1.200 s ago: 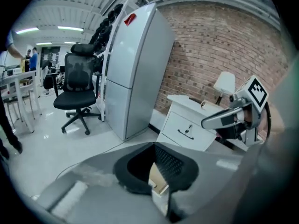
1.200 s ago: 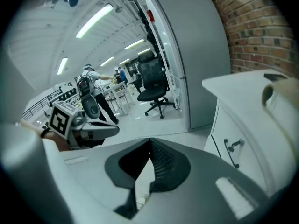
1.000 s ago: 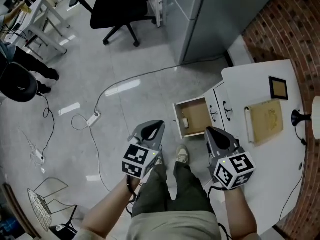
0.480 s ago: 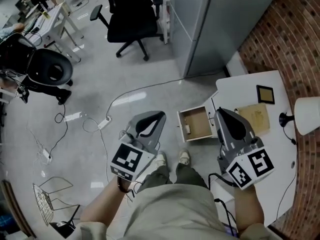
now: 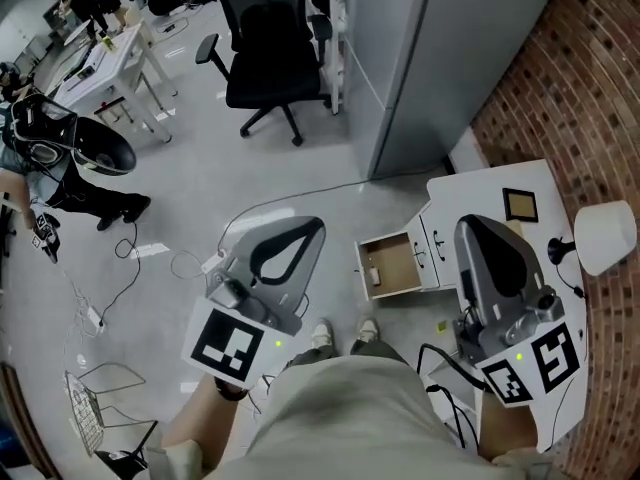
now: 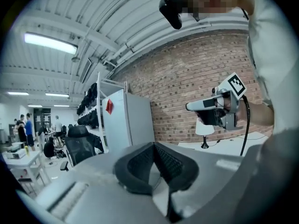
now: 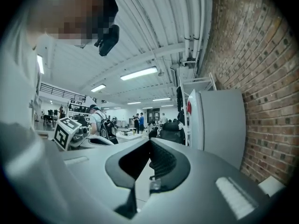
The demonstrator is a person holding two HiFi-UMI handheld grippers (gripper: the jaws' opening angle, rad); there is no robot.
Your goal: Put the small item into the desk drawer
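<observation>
In the head view the wooden drawer point(image 5: 392, 246) of the white desk point(image 5: 470, 183) stands pulled out, with a small pale item point(image 5: 373, 271) lying by its left wall. My left gripper point(image 5: 312, 230) is raised over the floor left of the drawer, jaws shut and empty. My right gripper point(image 5: 468, 228) is raised over the desk's front, right of the drawer, also shut and empty. In the left gripper view the left gripper point(image 6: 153, 146) points level at the brick wall, with the right gripper point(image 6: 191, 107) ahead. In the right gripper view the right gripper point(image 7: 150, 143) points into the room.
A white lamp point(image 5: 598, 234) and a small framed picture point(image 5: 519, 205) stand on the desk. A grey cabinet point(image 5: 440, 58) and black office chair point(image 5: 265, 48) stand beyond it. A cable with a power strip point(image 5: 212, 263) crosses the floor. A wire basket point(image 5: 88, 408) is at lower left.
Both grippers have come up toward the head camera and look larger. The view has shifted, so the drawer and desk sit further up. The drawer stays open with the item inside.
</observation>
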